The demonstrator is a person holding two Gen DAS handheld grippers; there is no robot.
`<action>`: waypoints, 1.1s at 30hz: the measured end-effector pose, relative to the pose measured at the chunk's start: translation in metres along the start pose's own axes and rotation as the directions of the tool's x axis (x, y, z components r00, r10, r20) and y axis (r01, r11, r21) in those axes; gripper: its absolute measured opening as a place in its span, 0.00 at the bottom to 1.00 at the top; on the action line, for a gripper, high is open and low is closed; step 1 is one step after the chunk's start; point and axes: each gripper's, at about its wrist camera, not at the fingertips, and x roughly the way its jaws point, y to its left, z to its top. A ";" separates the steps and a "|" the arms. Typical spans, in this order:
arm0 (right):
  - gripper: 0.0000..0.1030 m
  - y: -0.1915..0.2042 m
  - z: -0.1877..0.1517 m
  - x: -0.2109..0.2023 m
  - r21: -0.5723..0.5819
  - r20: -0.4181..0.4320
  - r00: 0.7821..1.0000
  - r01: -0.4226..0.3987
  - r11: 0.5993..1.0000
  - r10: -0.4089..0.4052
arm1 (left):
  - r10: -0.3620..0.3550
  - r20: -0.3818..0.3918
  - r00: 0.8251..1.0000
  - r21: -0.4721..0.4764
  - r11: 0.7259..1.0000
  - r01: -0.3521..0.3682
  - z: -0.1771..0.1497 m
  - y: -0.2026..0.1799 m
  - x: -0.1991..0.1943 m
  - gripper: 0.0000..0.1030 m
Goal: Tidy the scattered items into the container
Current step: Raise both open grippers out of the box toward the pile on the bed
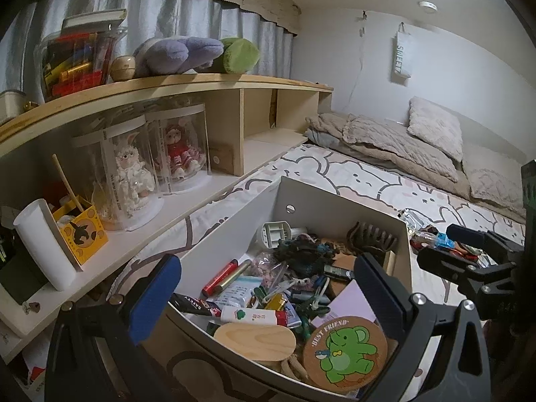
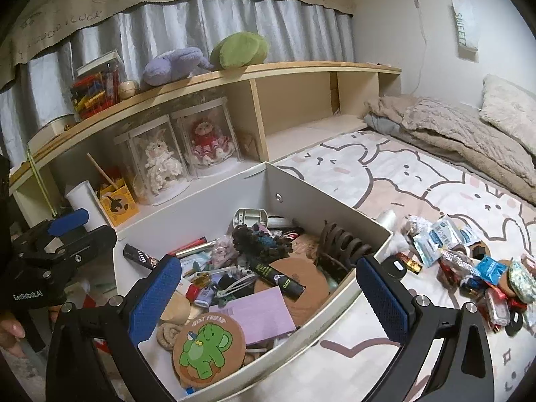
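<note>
White container (image 2: pixel 335 207) sits on the patterned bedsheet (image 2: pixel 418 174) and is already well filled: cork elephant coaster (image 2: pixel 207 348), lilac notepad (image 2: pixel 261 311), brown claw clip (image 2: pixel 341 241), black tube marked AUTO (image 2: pixel 278 276), pens and small clutter. Remaining scattered items (image 2: pixel 469 261) lie in a loose pile on the sheet just beside the container's right wall: blue-and-white sachets, red wrappers, a round shell-patterned piece at the far edge. Right gripper (image 2: pixel 268 298) hangs over the container's near right corner, jaws spread wide, nothing between the blue pads (image 2: pixel 382 294). Left gripper (image 1: pixel 264 291) is over the container's near left side, likewise wide apart and empty. Judgement: step in hand is the next pick from the pile, best taken by the right gripper, which is closer. To do it well: swing right and clear the container wall before descending; choose one item at the near edge of the pile rather than the tangled centre; approach flat sachets edge-on so the pads bite across the thin side, as film wrappers may slip or drag neighbours. Drop into the fuller box's open far left area so nothing spills over the rim.
</note>
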 end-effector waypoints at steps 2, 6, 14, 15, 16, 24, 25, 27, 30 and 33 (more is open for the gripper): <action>1.00 -0.002 -0.001 -0.004 0.005 0.005 1.000 0.001 1.000 -0.002 | 0.000 0.000 1.000 0.003 1.000 0.000 0.000 -0.002 -0.002 1.00; 1.00 -0.003 -0.002 -0.013 0.003 0.016 1.000 0.010 1.000 -0.010 | -0.005 0.007 1.000 0.015 1.000 0.004 0.000 -0.008 -0.009 1.00; 1.00 -0.006 -0.003 -0.032 0.002 0.039 0.999 0.031 1.000 -0.031 | -0.015 0.026 1.000 0.021 1.000 0.014 0.004 -0.018 -0.022 1.00; 1.00 -0.007 -0.003 -0.035 0.004 0.044 0.998 0.034 0.999 -0.034 | -0.017 0.027 0.999 0.021 1.000 0.016 0.005 -0.020 -0.023 1.00; 1.00 -0.008 -0.002 -0.037 0.007 0.049 0.998 0.037 0.999 -0.037 | -0.018 0.029 0.999 0.022 1.000 0.018 0.005 -0.021 -0.025 1.00; 1.00 -0.020 -0.002 -0.067 0.028 0.092 0.993 0.067 0.997 -0.070 | -0.046 0.056 0.997 0.039 0.998 0.044 0.009 -0.039 -0.038 1.00; 1.00 -0.022 -0.002 -0.071 0.031 0.097 0.992 0.073 0.997 -0.076 | -0.053 0.059 0.997 0.043 0.998 0.051 0.010 -0.042 -0.040 1.00; 1.00 -0.025 -0.004 -0.079 0.032 0.105 0.990 0.090 0.995 -0.093 | -0.067 0.064 0.996 0.050 0.997 0.064 0.011 -0.049 -0.043 1.00; 1.00 -0.030 -0.006 -0.090 0.032 0.113 0.986 0.116 0.993 -0.119 | -0.086 0.069 0.994 0.066 0.994 0.081 0.012 -0.060 -0.046 1.00; 1.00 -0.037 -0.009 -0.103 0.039 0.120 0.982 0.145 0.989 -0.148 | -0.111 0.073 0.991 0.074 0.992 0.105 0.013 -0.070 -0.049 1.00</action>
